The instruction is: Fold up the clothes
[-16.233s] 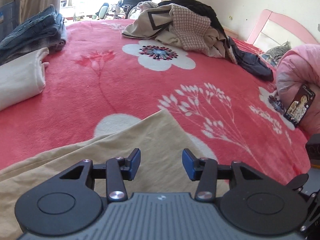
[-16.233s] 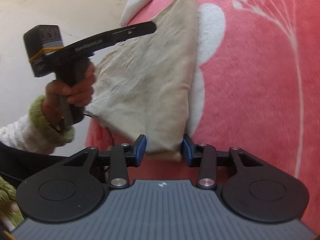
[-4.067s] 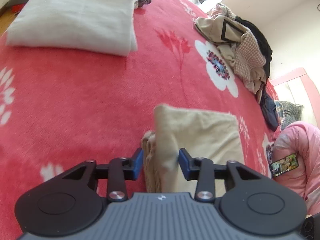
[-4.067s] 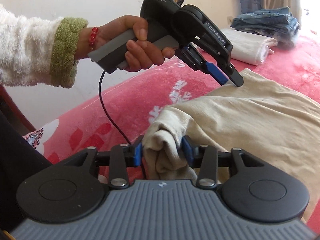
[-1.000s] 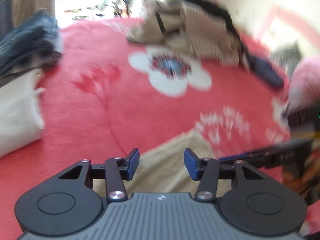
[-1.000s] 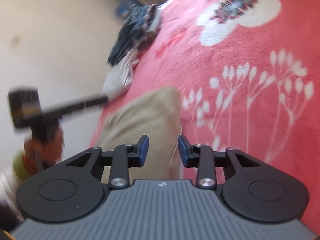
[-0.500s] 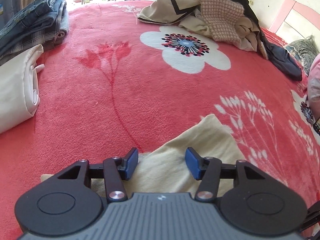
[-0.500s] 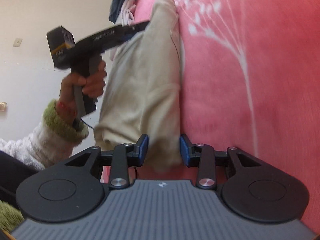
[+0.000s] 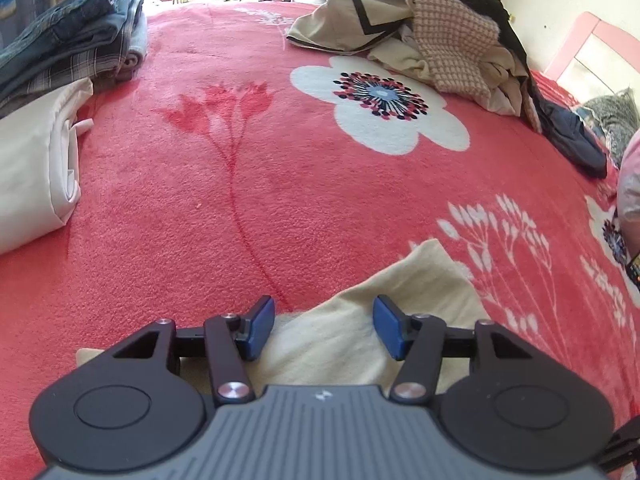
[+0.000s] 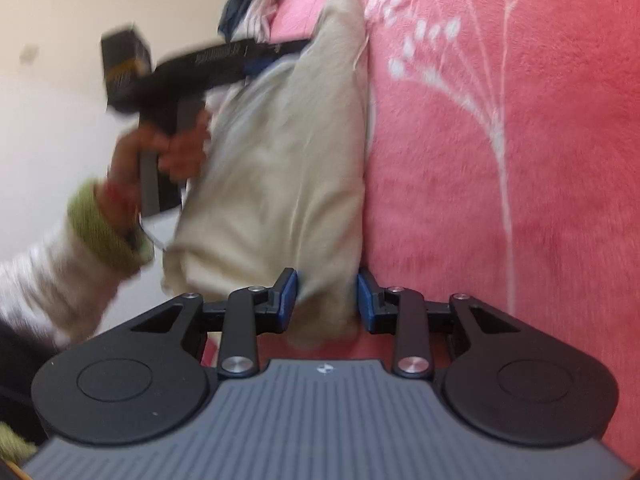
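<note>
A beige garment (image 9: 432,276) lies folded into a long strip on the red floral blanket (image 9: 280,180). My left gripper (image 9: 325,330) hovers open over one end of it, blue pads wide apart, nothing pinched. In the right wrist view the same garment (image 10: 288,168) runs away from me along the bed's edge. My right gripper (image 10: 326,300) is shut on its near end, the cloth filling the gap between the pads. At the far end the left gripper (image 10: 280,50) shows blurred, held by a hand (image 10: 176,152) in a green-cuffed sleeve (image 10: 104,236).
A folded white cloth (image 9: 32,184) and a stack of folded jeans (image 9: 72,52) sit at the left. A heap of unfolded clothes (image 9: 432,32) and a dark garment (image 9: 568,132) lie at the back right, near a pink headboard (image 9: 592,52). The bed's edge drops off beside the garment.
One second ago both views were swinging and blurred. Both grippers have since settled at the two ends of the beige strip; the left view has barely shifted in the last half second.
</note>
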`<state>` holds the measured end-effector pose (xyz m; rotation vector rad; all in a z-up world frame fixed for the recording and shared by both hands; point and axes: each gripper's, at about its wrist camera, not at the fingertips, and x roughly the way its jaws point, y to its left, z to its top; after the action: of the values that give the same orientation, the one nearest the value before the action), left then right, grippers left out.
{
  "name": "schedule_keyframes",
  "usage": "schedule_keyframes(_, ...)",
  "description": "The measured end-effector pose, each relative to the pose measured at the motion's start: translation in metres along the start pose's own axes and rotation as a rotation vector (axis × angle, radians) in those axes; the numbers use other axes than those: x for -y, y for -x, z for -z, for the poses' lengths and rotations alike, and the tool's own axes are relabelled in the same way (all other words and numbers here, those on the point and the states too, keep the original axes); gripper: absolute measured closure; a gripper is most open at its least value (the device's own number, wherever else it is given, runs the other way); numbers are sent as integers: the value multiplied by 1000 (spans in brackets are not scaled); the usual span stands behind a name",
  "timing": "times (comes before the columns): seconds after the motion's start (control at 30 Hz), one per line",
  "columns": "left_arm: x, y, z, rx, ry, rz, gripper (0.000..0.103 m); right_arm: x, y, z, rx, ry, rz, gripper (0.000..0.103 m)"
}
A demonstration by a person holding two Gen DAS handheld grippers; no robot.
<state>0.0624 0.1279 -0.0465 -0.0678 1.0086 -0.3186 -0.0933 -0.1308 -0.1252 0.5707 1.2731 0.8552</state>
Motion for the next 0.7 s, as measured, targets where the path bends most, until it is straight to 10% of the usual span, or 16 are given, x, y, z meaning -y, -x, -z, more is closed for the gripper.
schedule_keyframes(0.33, -18, 99, 14, 51, 28, -33, 51, -80, 4, -10, 13, 449, 37, 73)
schedule_keyframes(0.7, -77, 160, 132, -125, 285, -30, 51, -185, -51, 15, -33, 1169, 20, 73)
